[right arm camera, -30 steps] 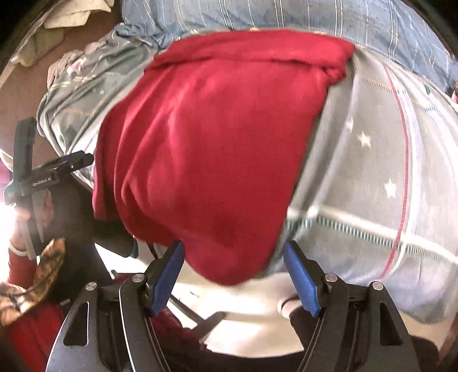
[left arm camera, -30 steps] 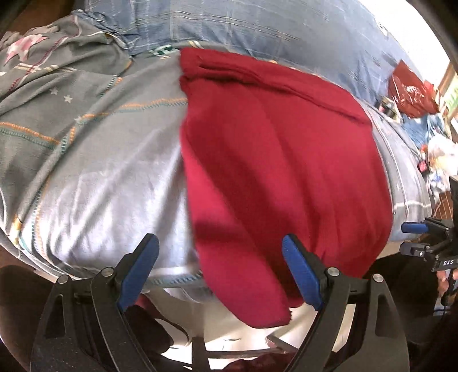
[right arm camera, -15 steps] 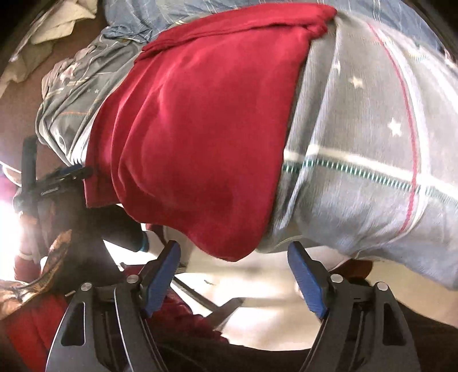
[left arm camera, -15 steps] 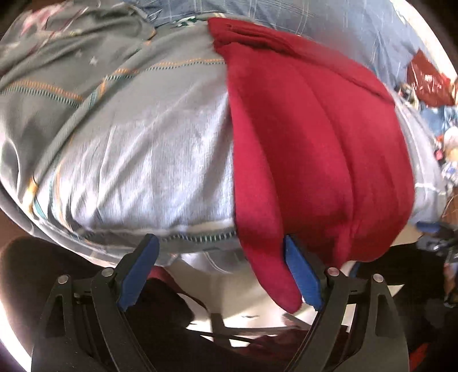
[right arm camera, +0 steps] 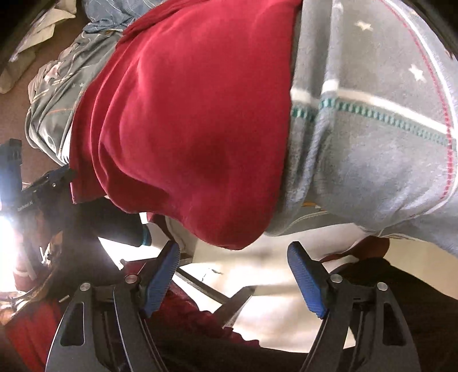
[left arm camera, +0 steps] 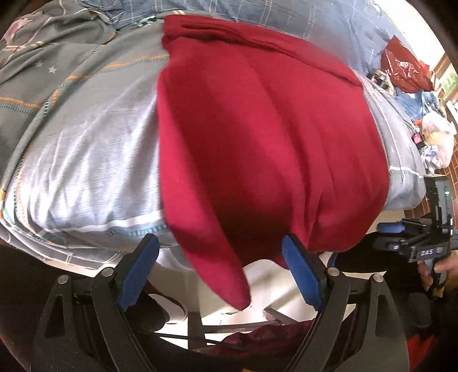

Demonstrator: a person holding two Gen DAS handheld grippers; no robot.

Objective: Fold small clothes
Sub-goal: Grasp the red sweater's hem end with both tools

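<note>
A dark red garment (left arm camera: 257, 137) lies spread on the bed, its lower edge hanging over the mattress side. One hanging corner (left arm camera: 232, 289) droops between the wide jaws of my left gripper (left arm camera: 220, 240), which is open; neither blue pad (left arm camera: 137, 271) presses on it. In the right wrist view the garment (right arm camera: 186, 128) bulges over the edge, with its lowest fold just at the tips of my right gripper (right arm camera: 233, 246). Those jaws are closing, and the pads (right arm camera: 306, 283) stand apart from the cloth. Each gripper shows in the other's view: the right one (left arm camera: 415, 249) and the left one (right arm camera: 34, 194).
The bed carries a grey-blue star-print cover (left arm camera: 86, 148) (right arm camera: 372, 128) and a blue checked blanket (left arm camera: 257, 14) at the back. Below the mattress edge are pale floor and metal bars (right arm camera: 217, 294). Bags and clutter (left arm camera: 429, 128) sit at the far right; a hand (left arm camera: 438, 269) holds the right gripper.
In the right wrist view the garment's hanging fold has risen from between the fingers to their tips as the gripper sank. In the left view the cloth swung right, then back between the jaws.
</note>
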